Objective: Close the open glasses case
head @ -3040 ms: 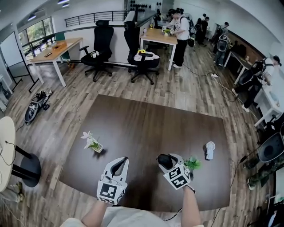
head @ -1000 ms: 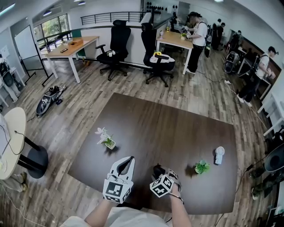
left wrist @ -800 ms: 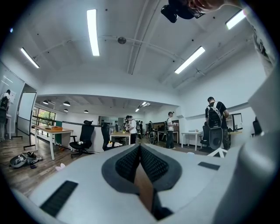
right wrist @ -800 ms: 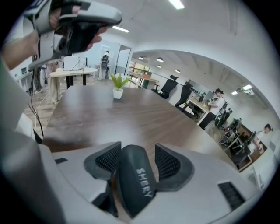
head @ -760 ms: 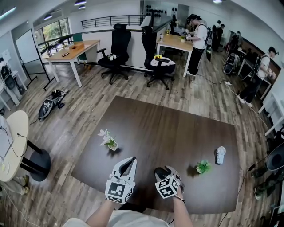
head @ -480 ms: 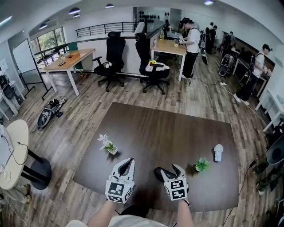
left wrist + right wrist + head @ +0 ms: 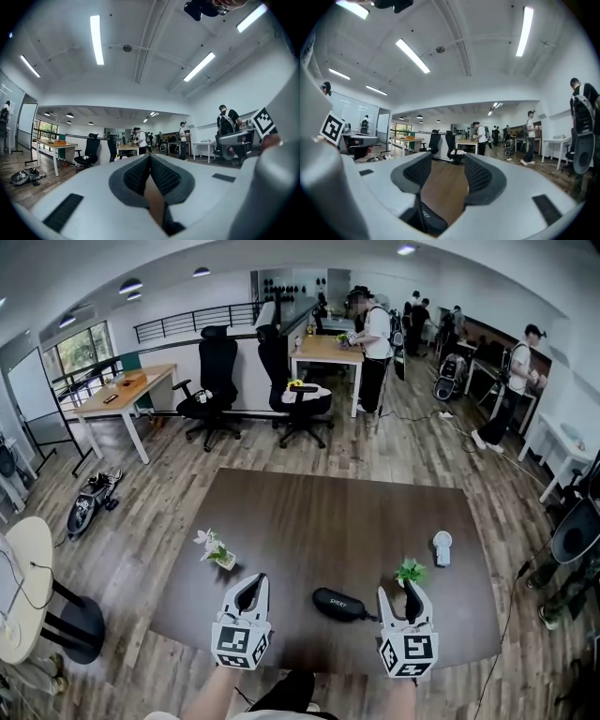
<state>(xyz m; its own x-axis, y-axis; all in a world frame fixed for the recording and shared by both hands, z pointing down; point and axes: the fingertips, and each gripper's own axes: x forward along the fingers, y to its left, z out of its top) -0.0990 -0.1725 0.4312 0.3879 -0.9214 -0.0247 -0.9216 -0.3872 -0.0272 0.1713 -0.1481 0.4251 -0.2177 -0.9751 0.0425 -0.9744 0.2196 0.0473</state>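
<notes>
The black glasses case (image 7: 339,604) lies flat on the dark table (image 7: 337,512) near the front edge, and its lid looks down. My right gripper (image 7: 405,591) hovers just right of the case, apart from it. Its jaws stand open, have just been closing a little, and hold nothing. In the right gripper view the case (image 7: 427,220) shows low, below the open right gripper (image 7: 447,164). My left gripper (image 7: 249,583) stays left of the case, shut and empty. In the left gripper view the left gripper (image 7: 150,158) has its pads pressed together.
A small pot with white flowers (image 7: 211,547) stands at the table's left. A green plant (image 7: 410,571) and a white hand fan (image 7: 442,545) stand just beyond my right gripper. Office chairs, desks and people fill the room behind.
My right gripper has come off the case, risen and swung to the right, and turned level. The case now lies uncovered. The left gripper has barely shifted.
</notes>
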